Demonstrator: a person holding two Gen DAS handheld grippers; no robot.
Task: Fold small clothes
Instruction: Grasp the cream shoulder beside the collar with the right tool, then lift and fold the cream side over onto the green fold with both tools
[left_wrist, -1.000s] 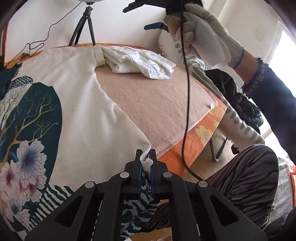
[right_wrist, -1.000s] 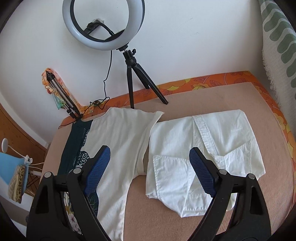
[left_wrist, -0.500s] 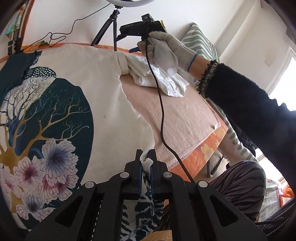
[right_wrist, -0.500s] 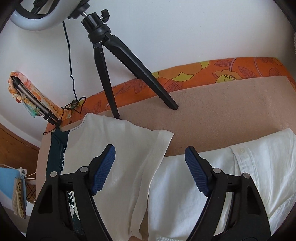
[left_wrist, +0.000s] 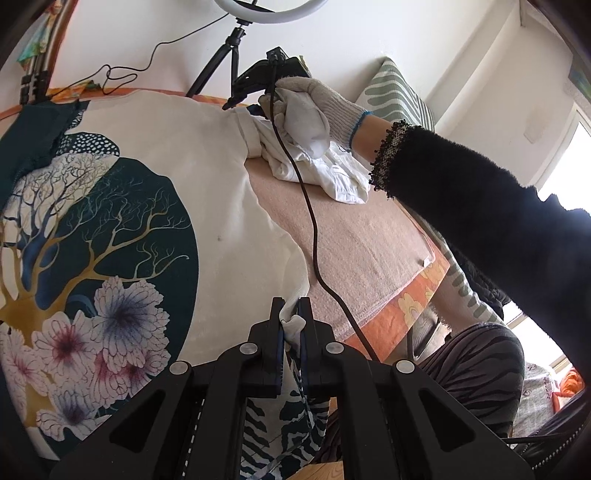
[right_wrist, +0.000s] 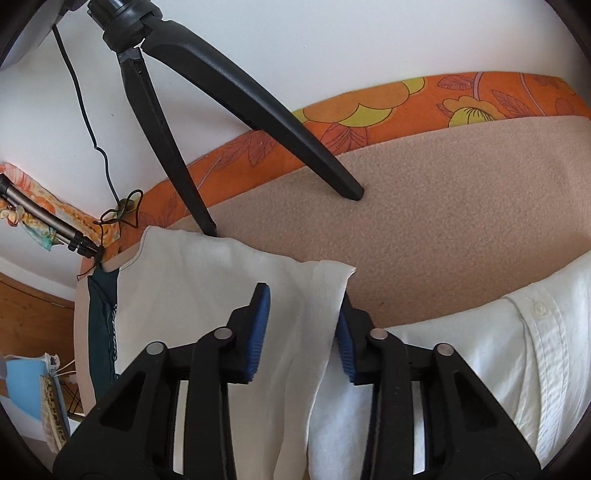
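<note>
Cream cloth with a big tree and flower picture covers most of the table: this is the printed top, lying flat on a pinkish-brown blanket. The left gripper has its jaws pressed together on the bottom corner of the top, near the front edge of the table. A little bunch of cloth sticks up between them.

At the far end, a gloved hand holds the right gripper down over the sleeve of the top. Its jaws are closing. The sleeve edge sits between the blue pads, but the pads do not seem to press on it yet.

A white shirt lies just beside the sleeve, and part of it looks tucked under the sleeve edge. So the right gripper might catch the white shirt too, and then both would come up together. The grip might also grab only a thin edge of sleeve, which could slip out when pulled.

A tripod leg stands right by the sleeve. Lifting the cloth fast could bump it. A black cable also hangs across the blanket and could snag.
</note>
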